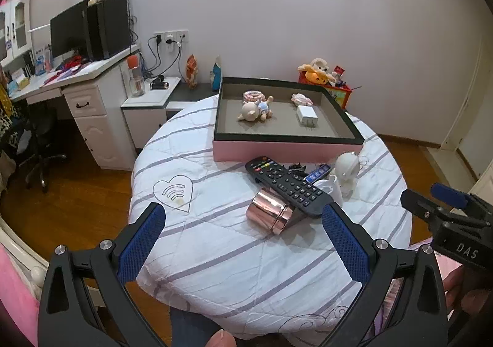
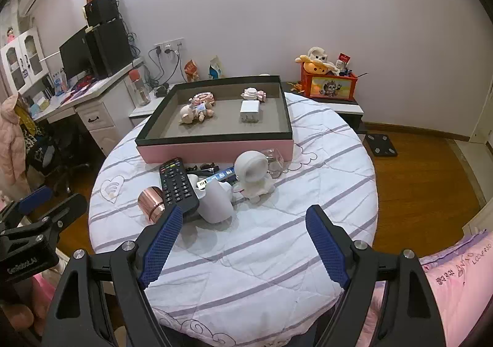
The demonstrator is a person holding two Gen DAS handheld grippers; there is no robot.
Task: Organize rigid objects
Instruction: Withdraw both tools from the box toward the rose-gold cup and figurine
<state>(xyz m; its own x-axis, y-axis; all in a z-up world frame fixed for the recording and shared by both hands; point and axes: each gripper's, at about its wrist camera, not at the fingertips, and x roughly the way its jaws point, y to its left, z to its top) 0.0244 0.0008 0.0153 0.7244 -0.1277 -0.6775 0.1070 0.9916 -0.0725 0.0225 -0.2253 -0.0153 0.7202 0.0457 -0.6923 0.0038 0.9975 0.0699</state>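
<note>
A pink box with a dark rim [image 1: 286, 151] [image 2: 215, 148] stands at the back of the round table and holds a pig figurine [image 1: 255, 110] [image 2: 195, 111], a white charger [image 1: 306, 116] [image 2: 250, 111] and two small pink pieces. In front of it lie a black remote [image 1: 289, 185] [image 2: 177, 185], a rose-gold tin [image 1: 271, 214] [image 2: 151, 203] on its side, a white mug [image 1: 331, 190] [image 2: 215, 202], a white round gadget [image 1: 346, 167] [image 2: 252, 171] and a blue packet [image 1: 319, 173]. My left gripper [image 1: 243, 214] and right gripper [image 2: 243, 216] hover open over the near half of the table, holding nothing.
The table [image 1: 215, 254] wears a white cloth with grey stripes. A desk with a monitor [image 1: 69, 33] and an office chair stand left. An orange toy box [image 2: 329, 86] sits on a low cabinet behind. Pink bedding [image 2: 446, 279] lies near right. Wooden floor surrounds the table.
</note>
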